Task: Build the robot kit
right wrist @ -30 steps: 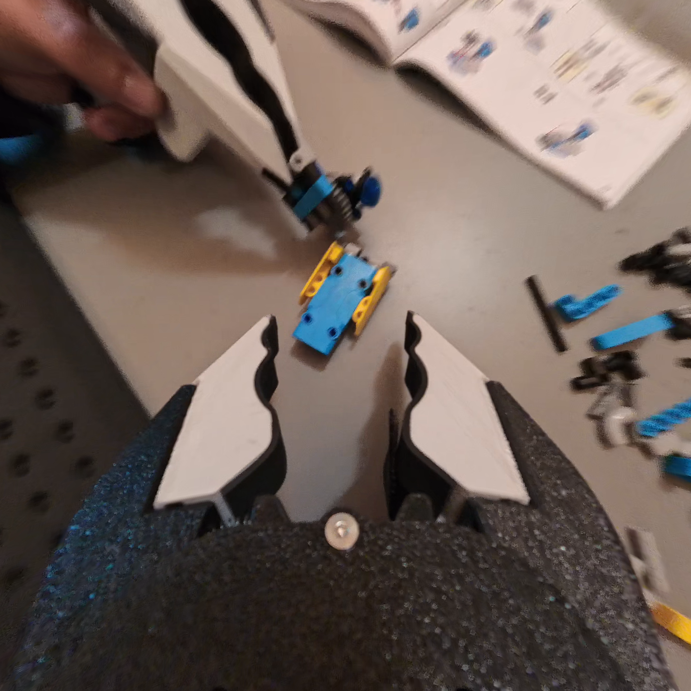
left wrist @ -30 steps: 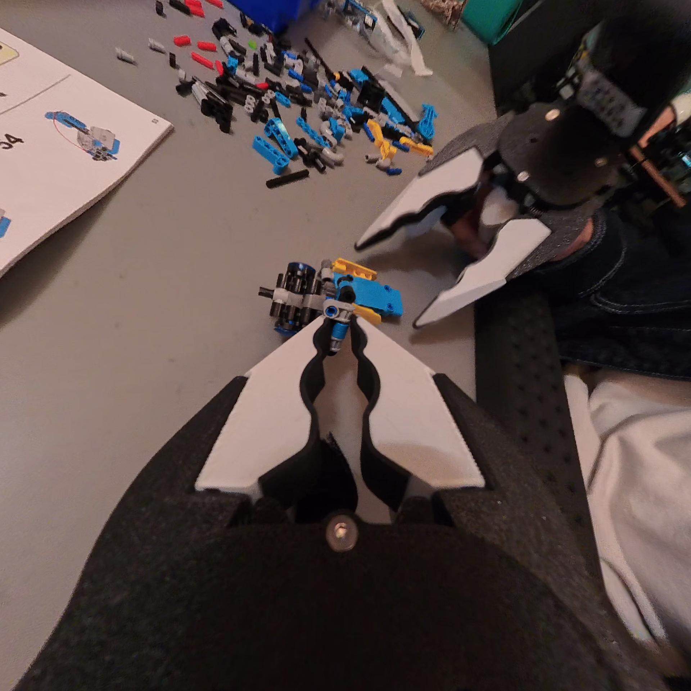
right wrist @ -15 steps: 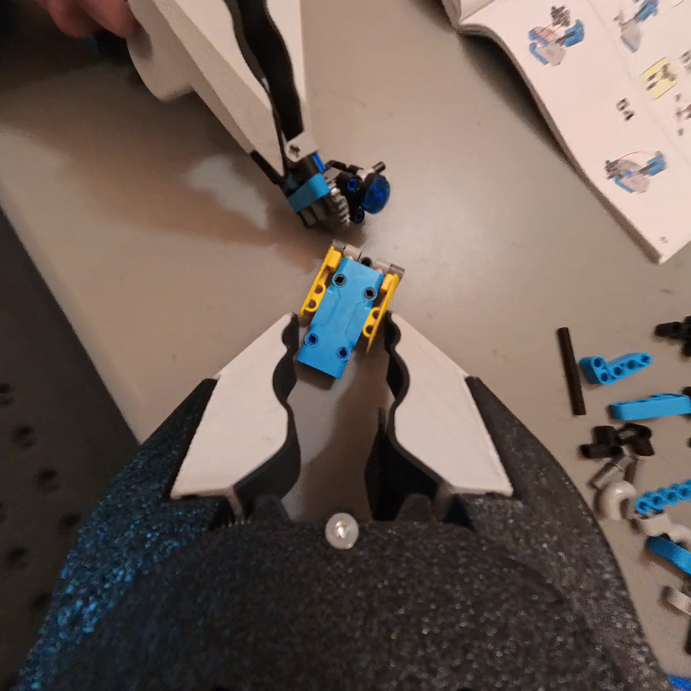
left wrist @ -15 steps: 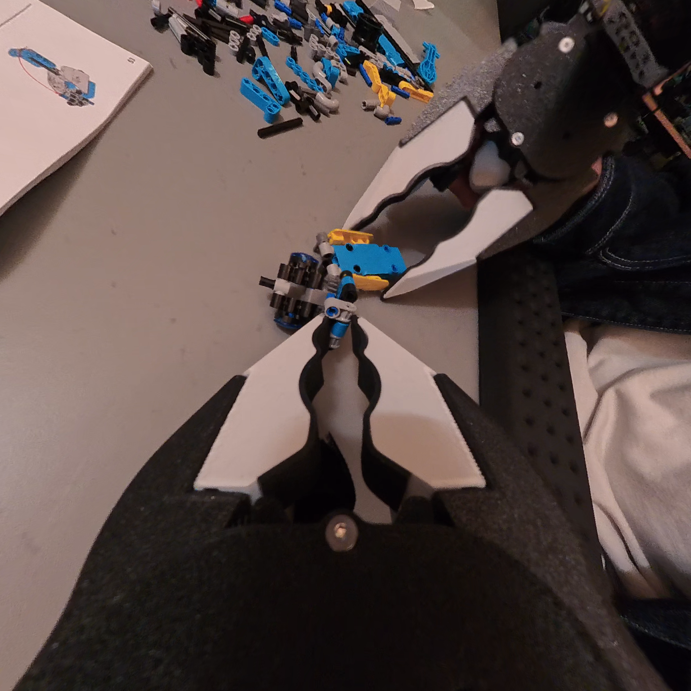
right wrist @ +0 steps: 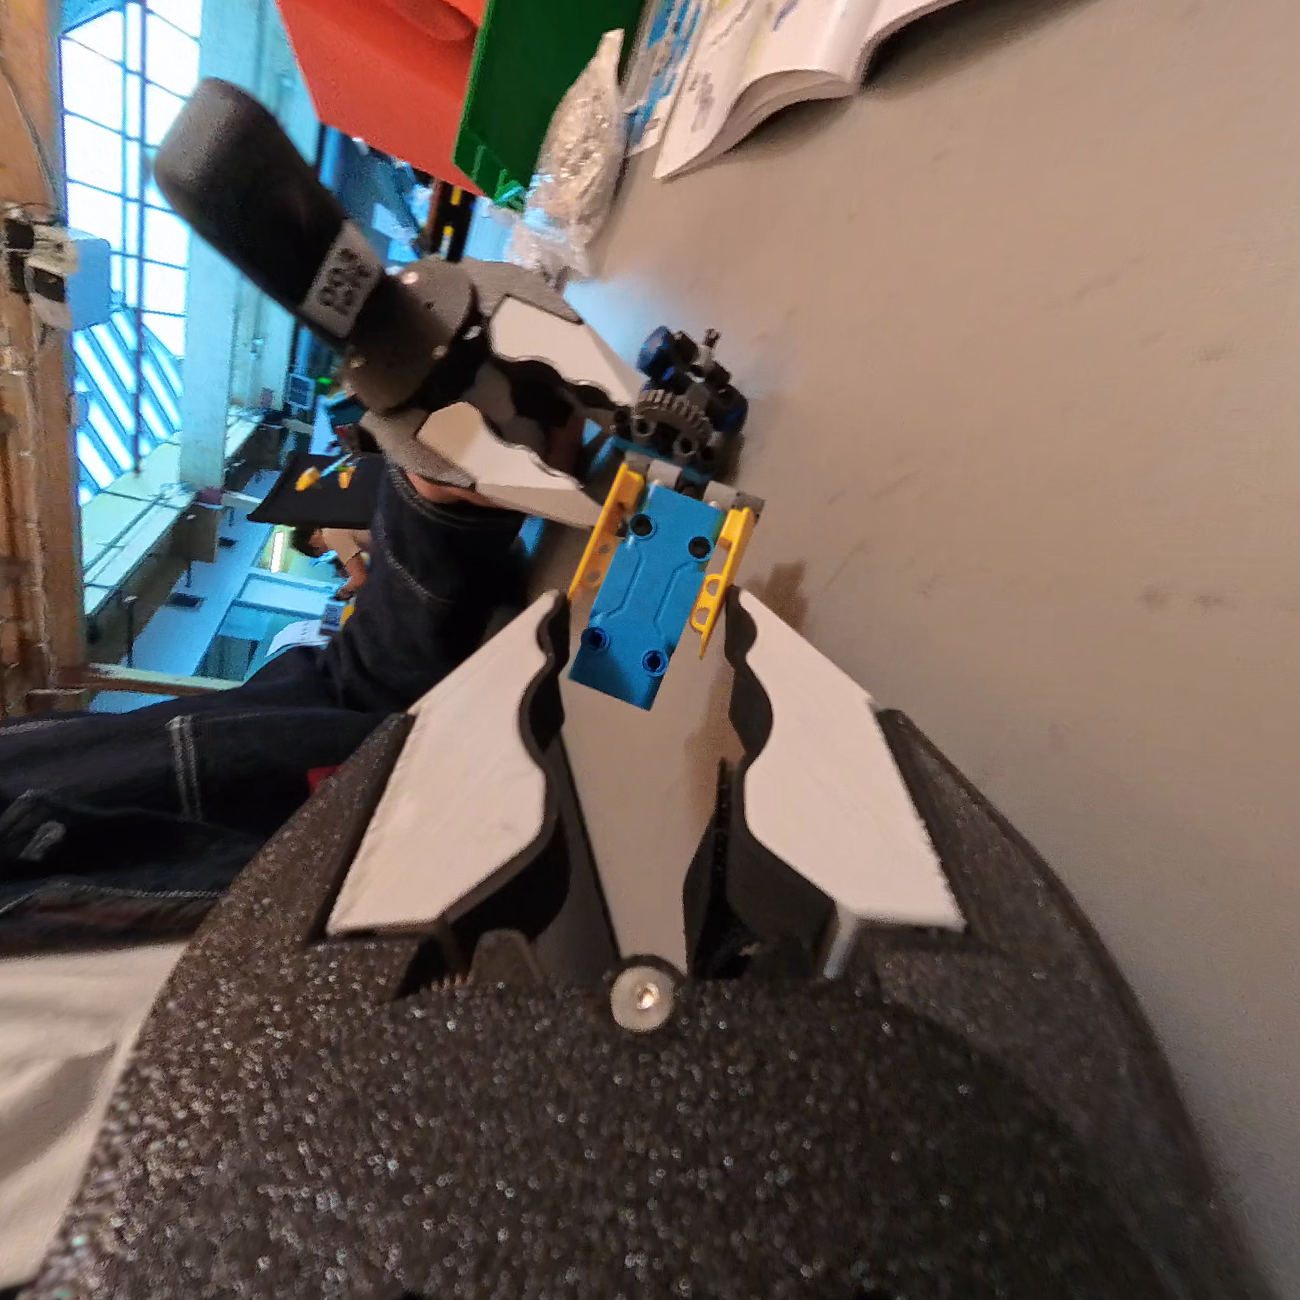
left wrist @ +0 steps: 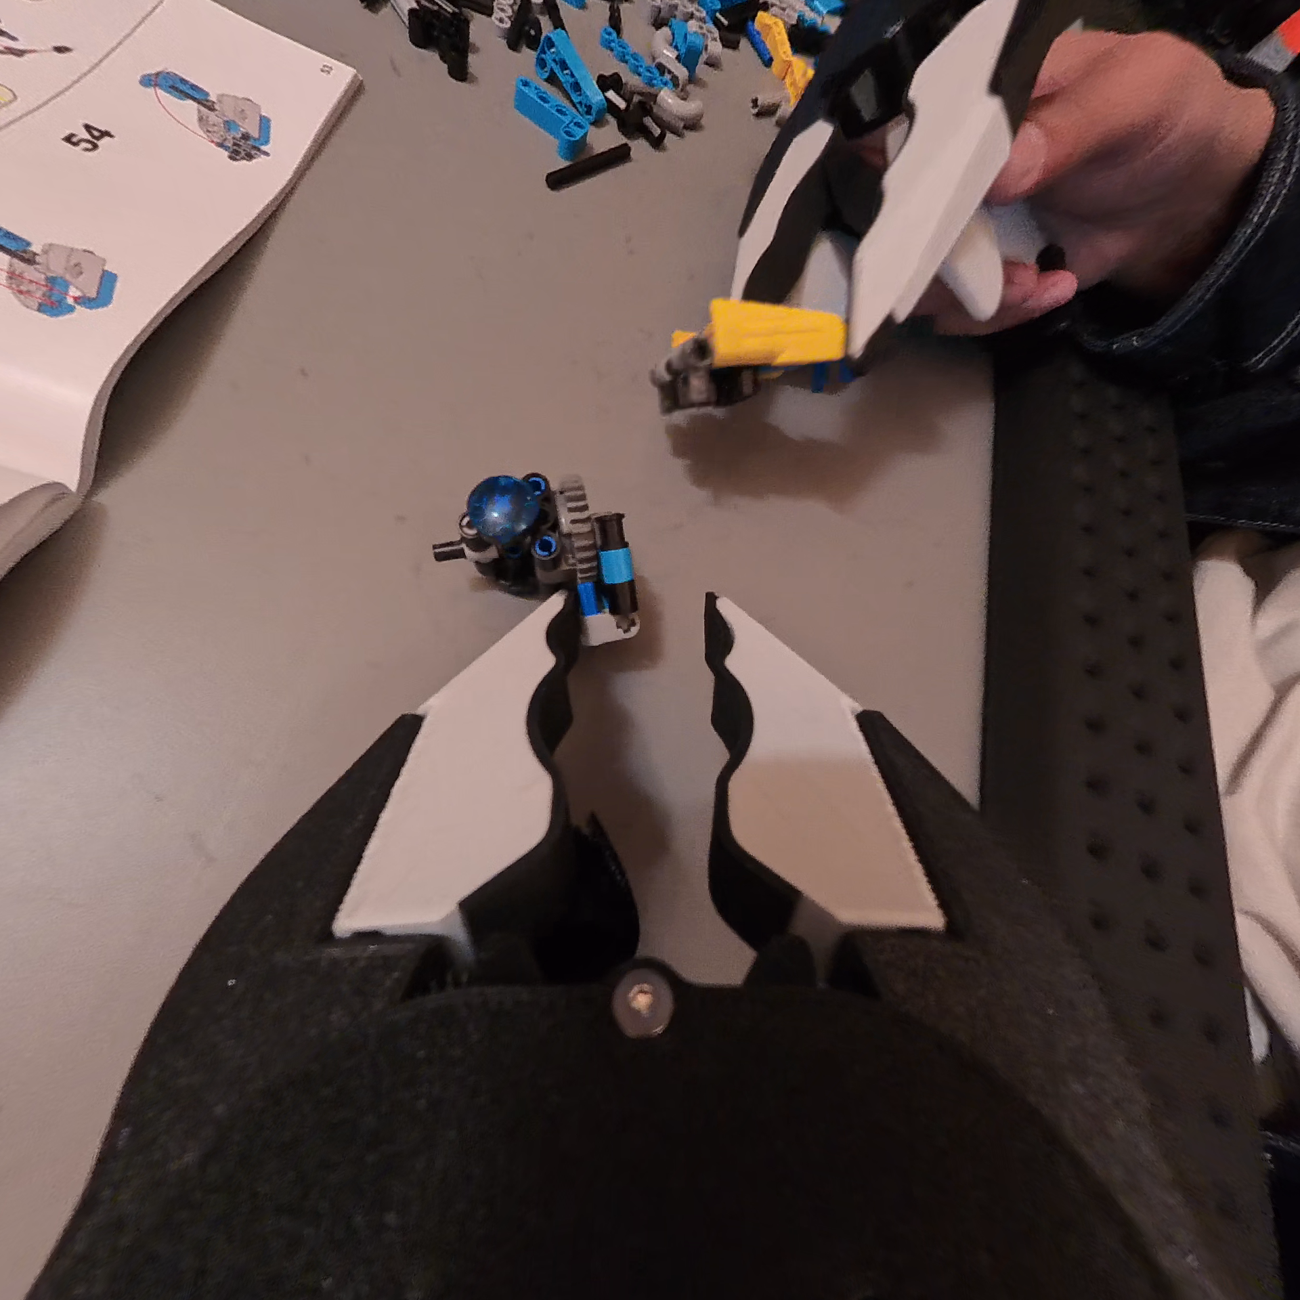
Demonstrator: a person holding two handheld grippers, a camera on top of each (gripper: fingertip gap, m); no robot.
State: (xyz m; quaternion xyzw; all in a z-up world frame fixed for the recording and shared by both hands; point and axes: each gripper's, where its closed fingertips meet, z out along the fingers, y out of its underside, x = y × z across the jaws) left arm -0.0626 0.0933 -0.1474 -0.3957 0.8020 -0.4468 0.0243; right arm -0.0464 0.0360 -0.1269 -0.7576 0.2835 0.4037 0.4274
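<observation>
Gripping the blue-and-yellow brick assembly [right wrist: 658,594] by its yellow side beams, the right tongs [right wrist: 644,601] hold it tipped on edge above the grey worktop [left wrist: 352,436], with its far grey-and-black end hanging low toward the surface, and that narrow purchase is the first risk: in the right wrist view the fingers [right wrist: 809,738] meet only the near part of the piece, so a twist or a bump could pivot it out or pop a yellow beam off. The left tongs [left wrist: 636,605] stand apart and empty, their left tip just against the small gear assembly [left wrist: 545,545], which lies on the worktop with its blue dome up and a grey toothed wheel on its right side. That piece sits loose, so I judge that any nudge from the tip would slide or roll it rather than seat it, and closing on its white end alone could flick it away. In the right wrist view the two assemblies look very close, the gear wheel right by the far end of the held one; whether they touch I cannot tell, and a careless approach could knock pins out of line. An open instruction booklet [left wrist: 141,211] lies far left and a scatter of loose bricks [left wrist: 605,77] far ahead, where a dropped part would be hard to find. A person's hand [left wrist: 1125,176] grips the right tool's handle.
</observation>
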